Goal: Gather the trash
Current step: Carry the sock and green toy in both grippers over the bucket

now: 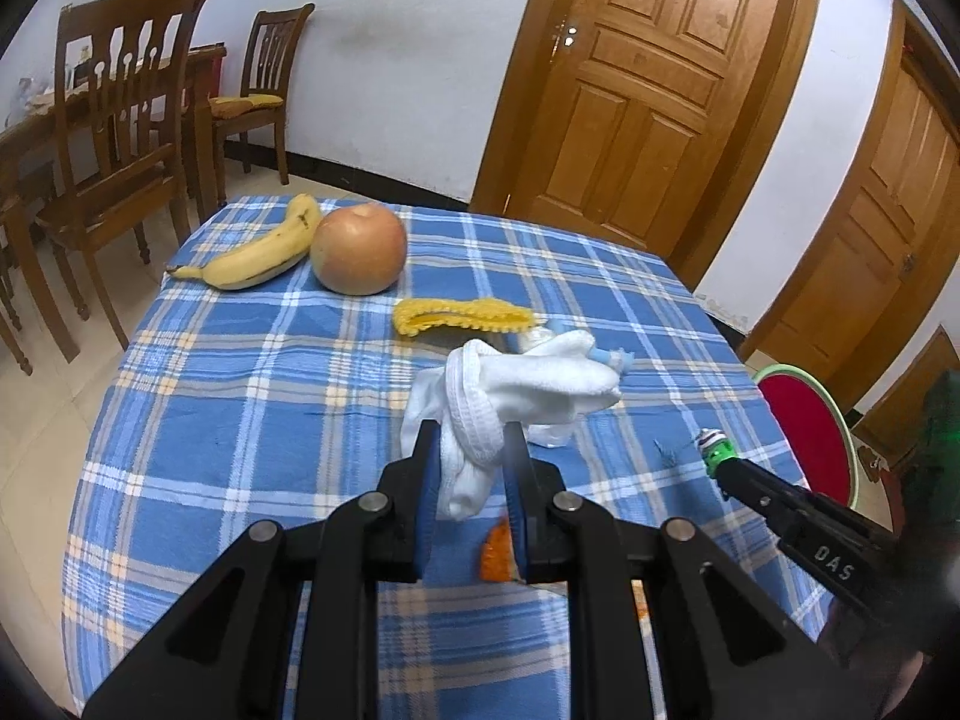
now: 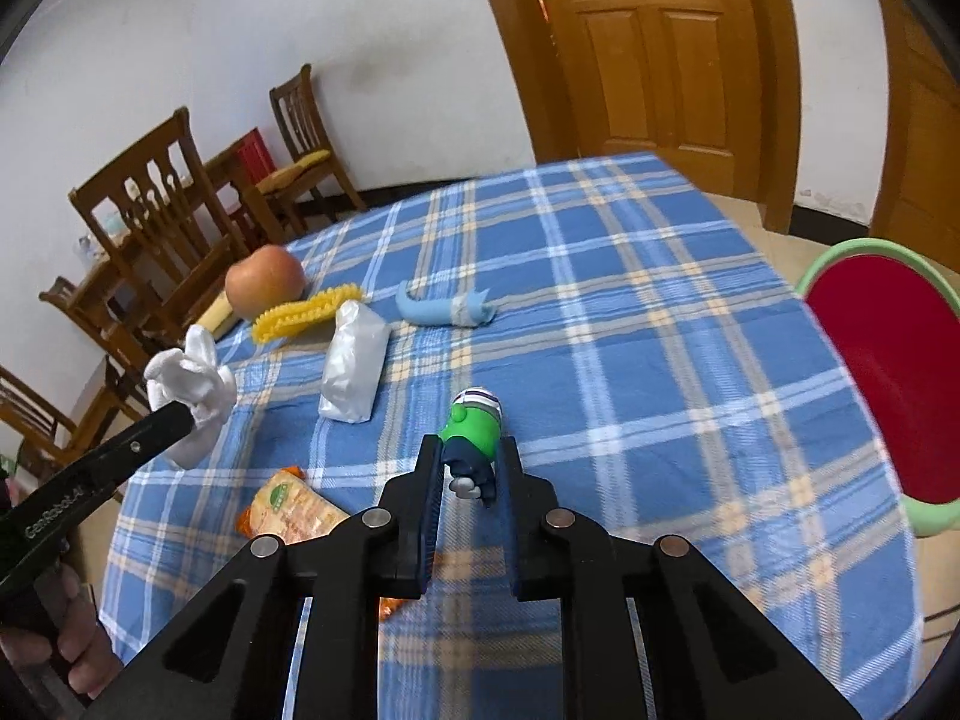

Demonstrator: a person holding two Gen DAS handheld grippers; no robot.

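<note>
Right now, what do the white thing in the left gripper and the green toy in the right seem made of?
White cloth: soft knit fabric, matte, ribbed edge, sagging in folds; maybe a sock. Green toy: probably hard plastic, smooth, slightly glossy, with moulded shapes.

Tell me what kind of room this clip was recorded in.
Most likely a home dining room: a table under a blue plaid tablecloth, wooden dining chairs round a second table, and panelled wooden doors.

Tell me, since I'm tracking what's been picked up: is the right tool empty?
No: the right tool is shut on a small green toy figure, held above the checked tablecloth.
</note>
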